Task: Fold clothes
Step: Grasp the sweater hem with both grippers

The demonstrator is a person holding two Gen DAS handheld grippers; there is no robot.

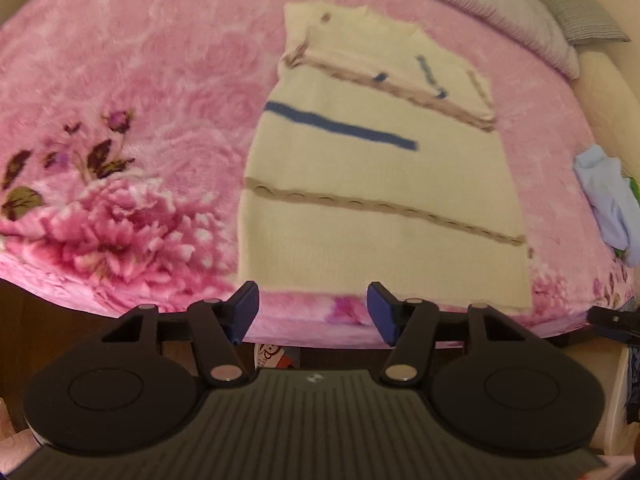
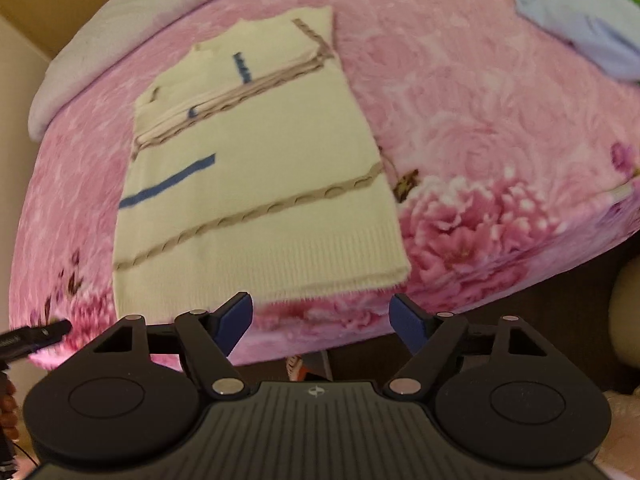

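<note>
Plainly, the left gripper [image 1: 313, 312] hangs with jaws apart and empty at the bed's near edge, at six o'clock from the cream knitted sweater with blue and tan stripes [image 1: 376, 184]. That sweater lies flat on the pink floral fleece blanket [image 1: 132, 92], sleeves folded across the chest. The right gripper [image 2: 321, 320] also gapes empty just short of the ribbed hem. A pinch that also catches the blanket's plush pile could drag it along; uneven lifting could spill the sleeves. A crumpled pale-blue garment [image 2: 580, 28] lies at two o'clock.
</note>
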